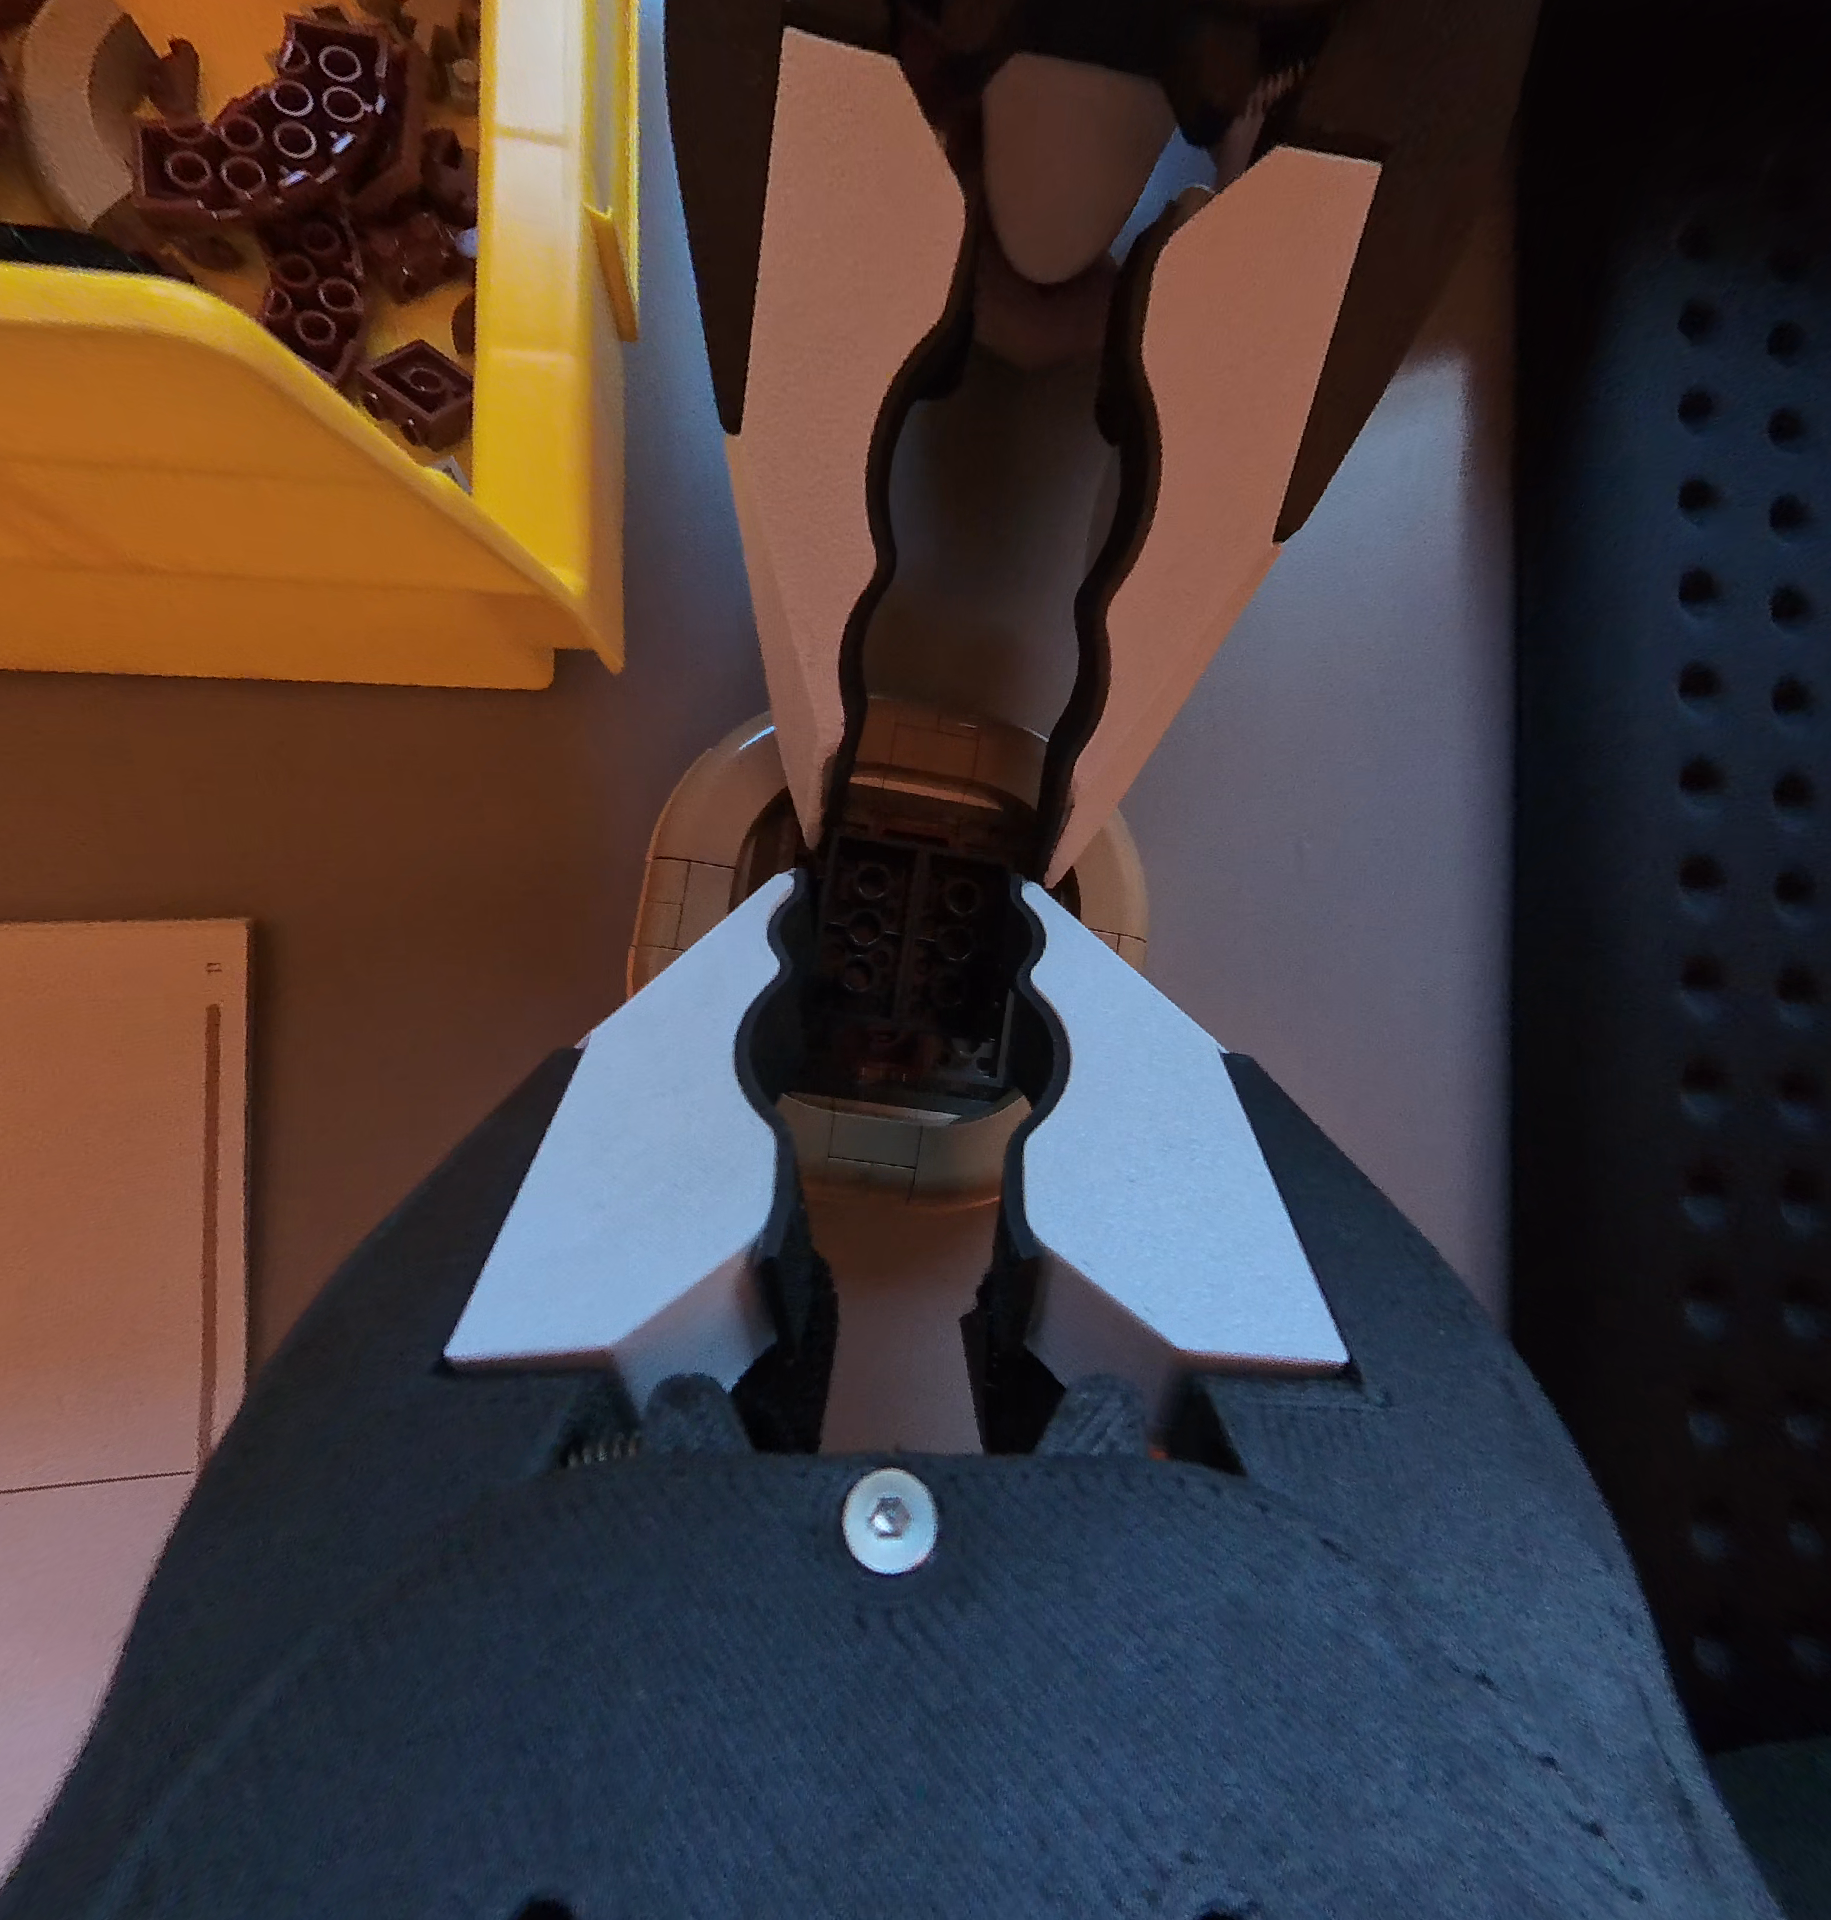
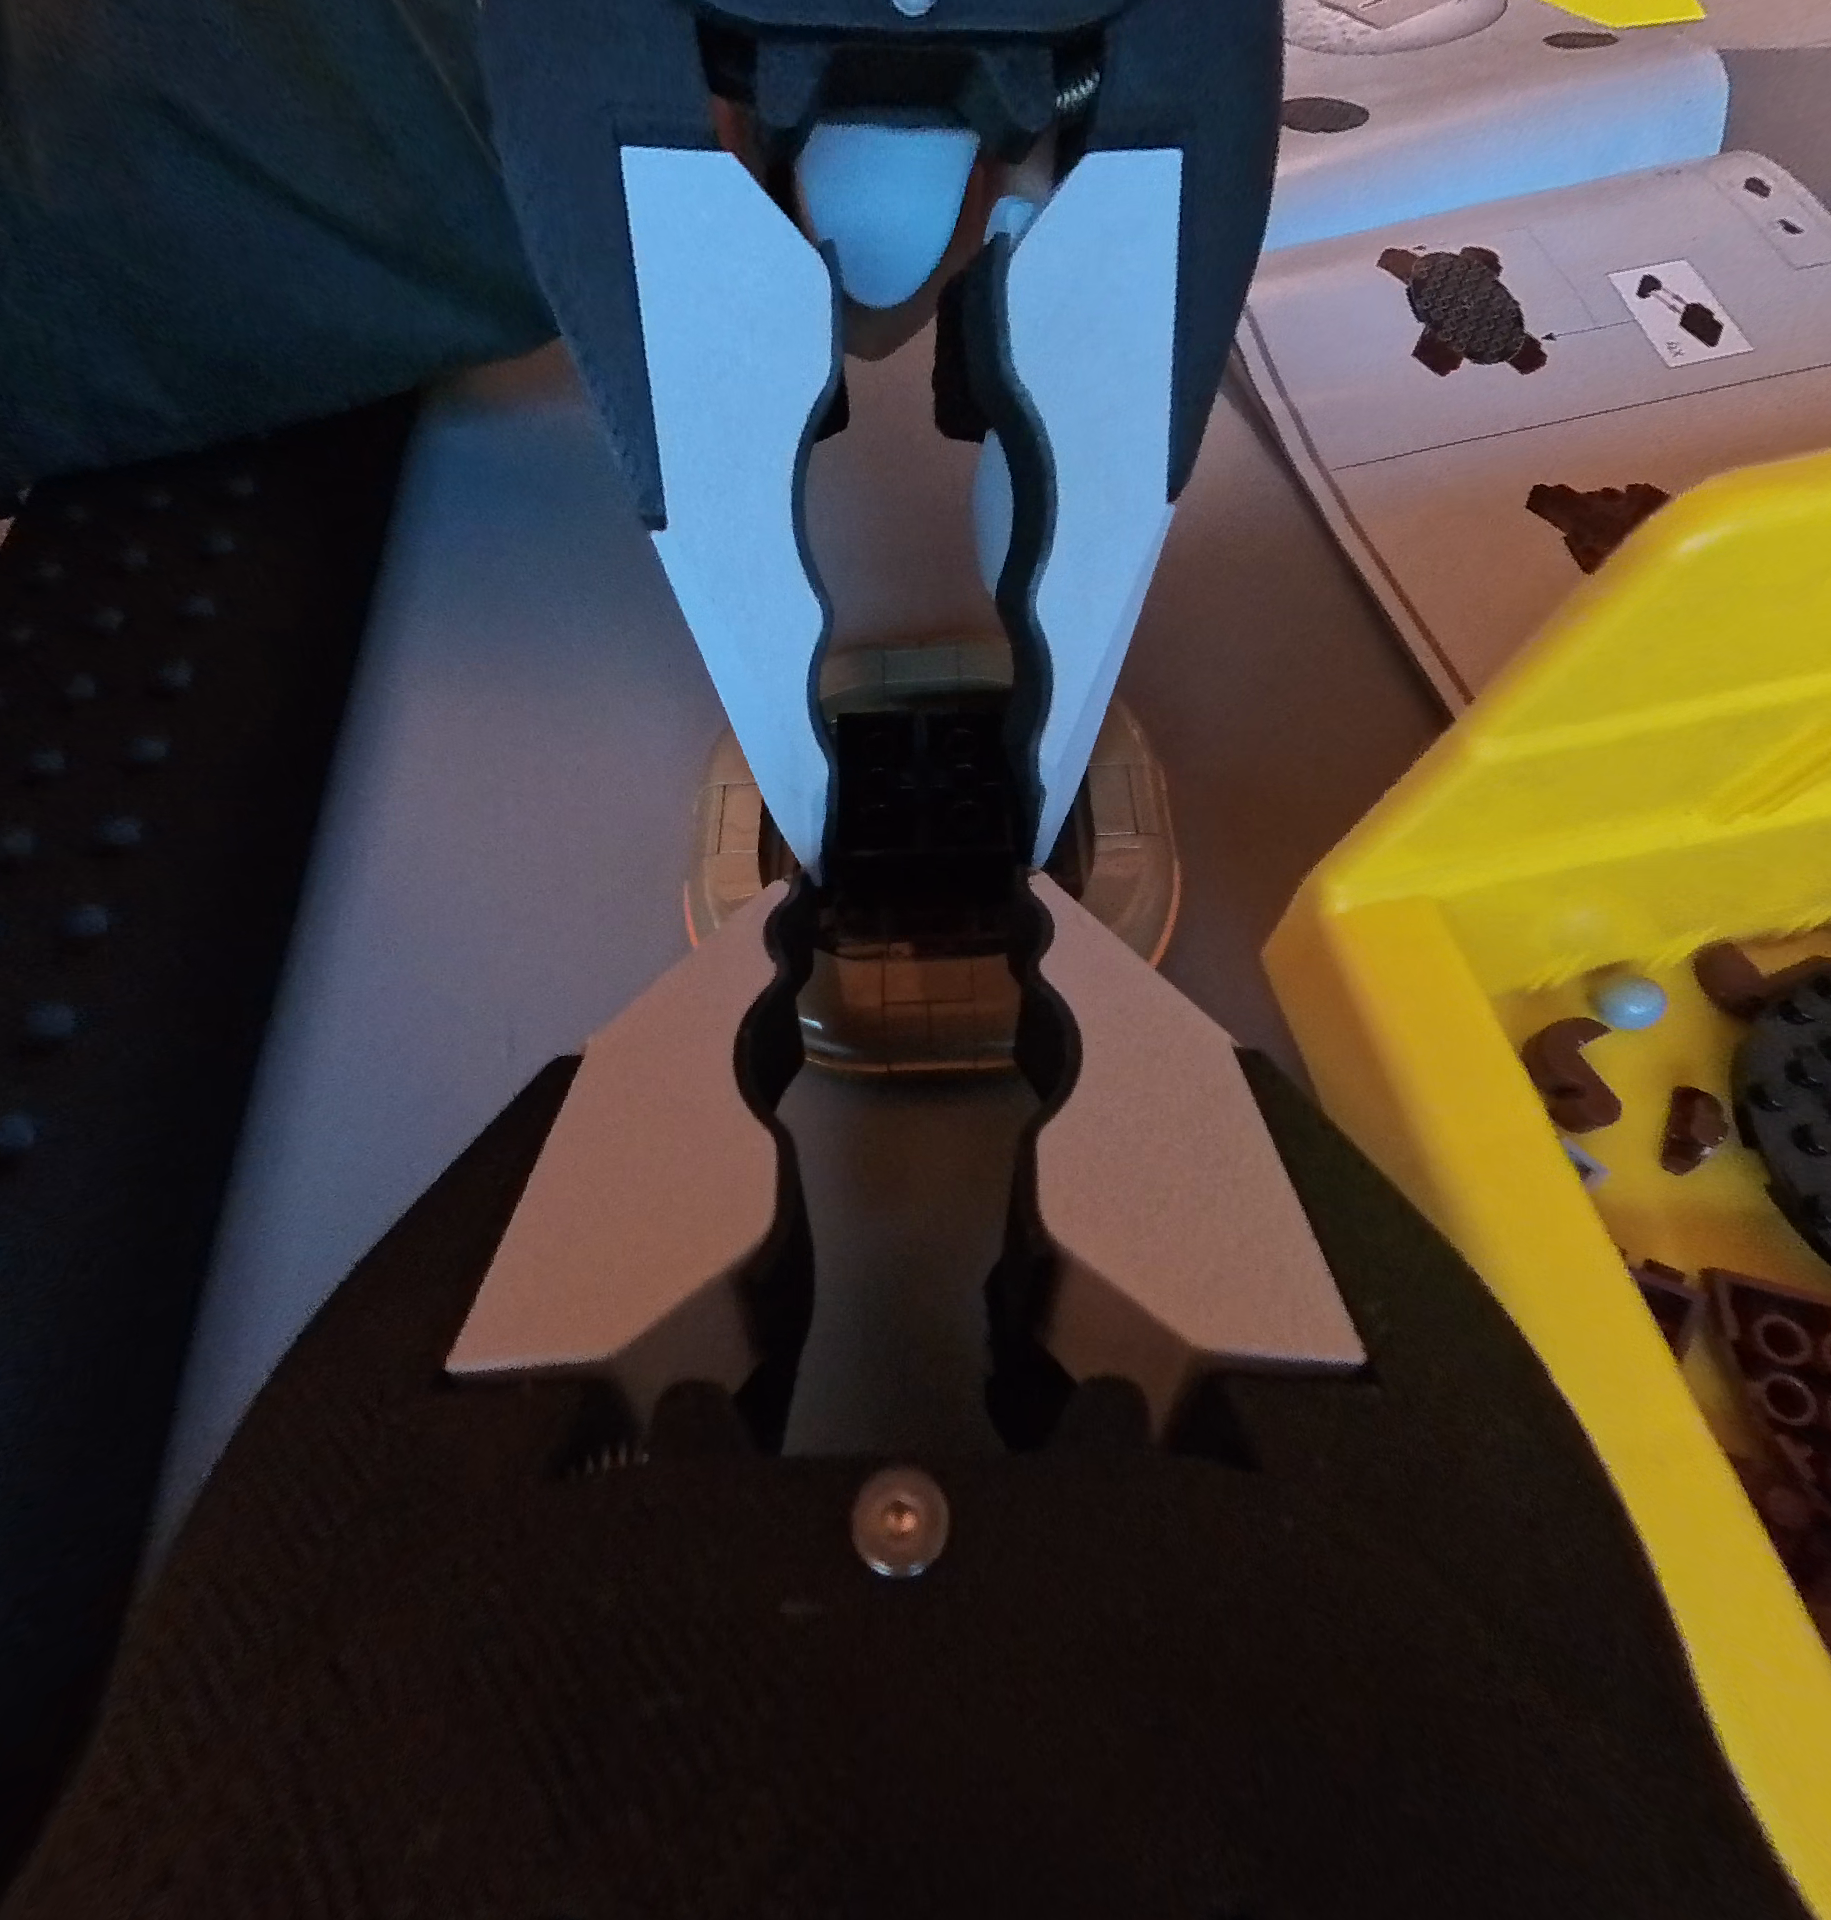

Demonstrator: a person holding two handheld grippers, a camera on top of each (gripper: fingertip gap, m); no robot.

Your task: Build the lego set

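Nearest the lens, the left tool (image 1: 906,883) had its jaws pinching a dark studded block (image 1: 906,956) by its two long sides; the right tool (image 2: 916,894) met it nose to nose, gripping the same block at the far end. That block sat inside a tan, round-cornered lego frame (image 1: 890,1164) resting on the grey surface (image 1: 1358,727), beside the yellow bin (image 1: 215,499) of brown bricks. Hard, light, smooth plastic, I judged; squeezing flat side walls seemed safest, since joints might pop apart.

Dark perforated panel (image 1: 1742,831); grey tabletop (image 1: 1389,727) alongside
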